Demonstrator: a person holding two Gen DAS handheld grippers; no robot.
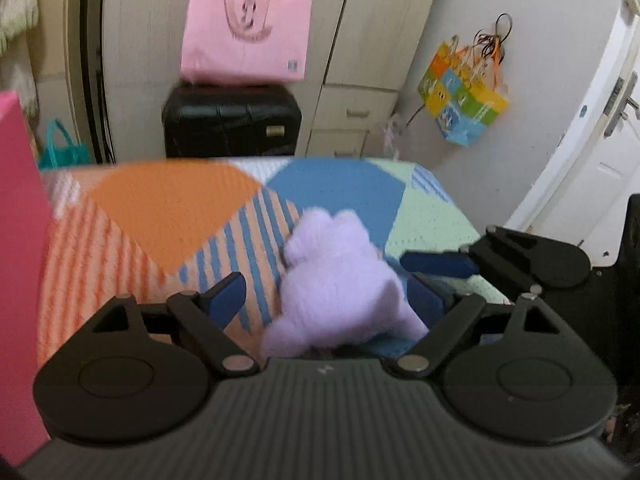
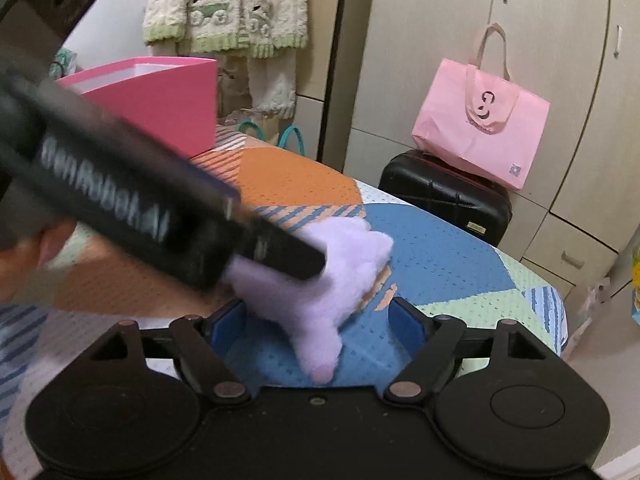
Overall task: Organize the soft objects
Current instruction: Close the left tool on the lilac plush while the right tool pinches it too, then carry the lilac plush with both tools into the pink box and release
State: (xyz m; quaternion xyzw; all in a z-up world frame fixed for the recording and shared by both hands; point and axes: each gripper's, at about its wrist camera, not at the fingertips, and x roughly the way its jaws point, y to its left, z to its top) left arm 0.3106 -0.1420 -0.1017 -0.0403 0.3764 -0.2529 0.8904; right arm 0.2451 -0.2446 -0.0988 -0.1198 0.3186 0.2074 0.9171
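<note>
A lilac plush toy (image 1: 340,276) lies on the patchwork cloth of the table (image 1: 172,208). My left gripper (image 1: 326,300) is open, with the toy's near end between its blue pads and a gap on the left side. My right gripper (image 2: 318,322) is also open, astride one limb of the plush toy (image 2: 320,280) without pressing it. From the right, one blue finger (image 1: 440,264) of the right gripper reaches toward the toy. The left gripper's black body (image 2: 120,200) crosses the right wrist view and hides part of the toy.
A pink open box (image 2: 160,100) stands on the table's far left, close to the left gripper (image 1: 20,240). Beyond the table stand a black suitcase (image 1: 232,120) with a pink bag (image 1: 246,40) on it, cupboards and a door (image 1: 592,152). A hand (image 2: 28,264) shows under the left gripper.
</note>
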